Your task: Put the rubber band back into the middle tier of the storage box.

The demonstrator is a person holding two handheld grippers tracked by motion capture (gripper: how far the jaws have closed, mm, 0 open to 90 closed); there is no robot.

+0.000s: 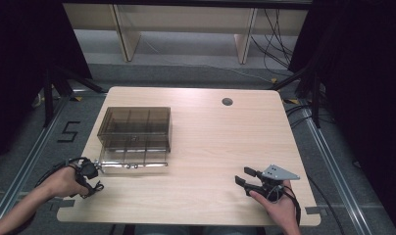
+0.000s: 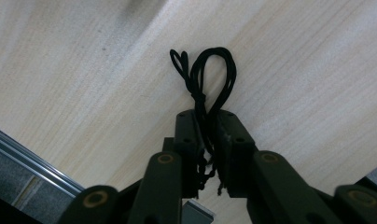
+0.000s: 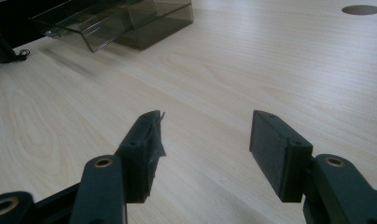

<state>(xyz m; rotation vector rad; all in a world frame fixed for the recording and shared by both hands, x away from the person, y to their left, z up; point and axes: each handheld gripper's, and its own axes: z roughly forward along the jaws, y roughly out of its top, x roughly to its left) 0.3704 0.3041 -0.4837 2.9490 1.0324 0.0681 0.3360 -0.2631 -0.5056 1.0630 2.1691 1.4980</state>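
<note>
A bundle of thin black cord point(image 2: 214, 74) lies looped on the wooden table point(image 1: 210, 147), and my left gripper point(image 2: 206, 116) is shut on its lower part, the loops sticking out past the pads. In the high view the left gripper point(image 1: 90, 178) is at the table's near left corner, just in front of a smoky clear compartment box point(image 1: 136, 129). My right gripper point(image 1: 247, 177) rests near the front right edge, open with nothing between its fingers point(image 3: 140, 144). From the right gripper view, the box point(image 3: 130, 18) stands far off at the upper left.
The box's clear lid point(image 1: 132, 164) lies folded down flat toward the front. A round cable hole point(image 1: 227, 102) sits near the table's back edge. Bare wood stretches between the two grippers. Metal floor rails run along both sides of the table.
</note>
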